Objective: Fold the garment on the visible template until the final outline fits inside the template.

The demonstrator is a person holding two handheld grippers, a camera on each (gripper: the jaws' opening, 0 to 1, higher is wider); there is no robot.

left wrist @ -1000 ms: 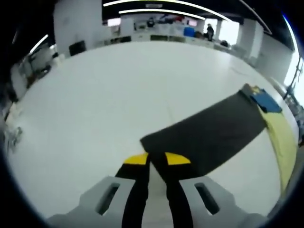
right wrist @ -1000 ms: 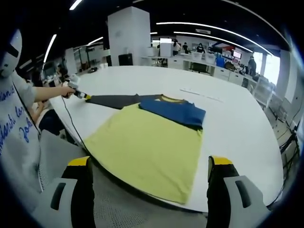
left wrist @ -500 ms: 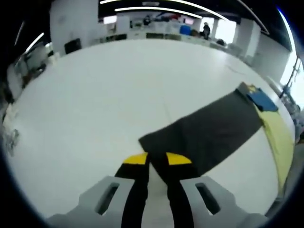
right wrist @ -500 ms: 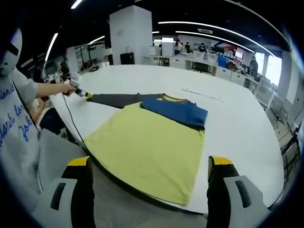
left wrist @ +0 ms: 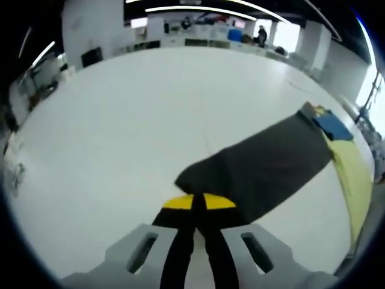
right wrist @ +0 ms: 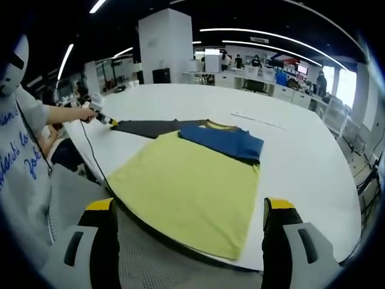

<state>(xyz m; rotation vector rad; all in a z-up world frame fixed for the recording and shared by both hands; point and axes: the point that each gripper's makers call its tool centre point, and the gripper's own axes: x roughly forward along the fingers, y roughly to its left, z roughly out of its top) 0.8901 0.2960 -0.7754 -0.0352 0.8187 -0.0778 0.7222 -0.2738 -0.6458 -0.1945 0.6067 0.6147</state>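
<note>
Open-plan hall, strip lights overhead, desks and a pillar at the back; large white table [right wrist: 301, 150] as work surface.

Left gripper [left wrist: 199, 201]: jaws brought together since half a second ago, yellow tips now almost meeting where a clear gap stood between them. Clenched on the cuff end of the dark sleeve [left wrist: 258, 165], cloth pinched between the tips at the sleeve's near corner. Judged: grasp just made, sleeve ready to be lifted and carried inward for the first fold. Sleeve otherwise flat on the table, stretched away toward the shirt body.

Right gripper [right wrist: 187, 208]: jaws wide apart, holding nothing, touching nothing, hanging off the table's near edge. No change noted there.

Garment: yellow shirt [right wrist: 186, 186] spread flat near the table edge, blue panel [right wrist: 222, 141] across its upper part, dark sleeve extended to the person's left. Template outline not made out. Seen from the right gripper view, left gripper at the sleeve end in the person's hand [right wrist: 90, 111]. Fold not yet begun.
</note>
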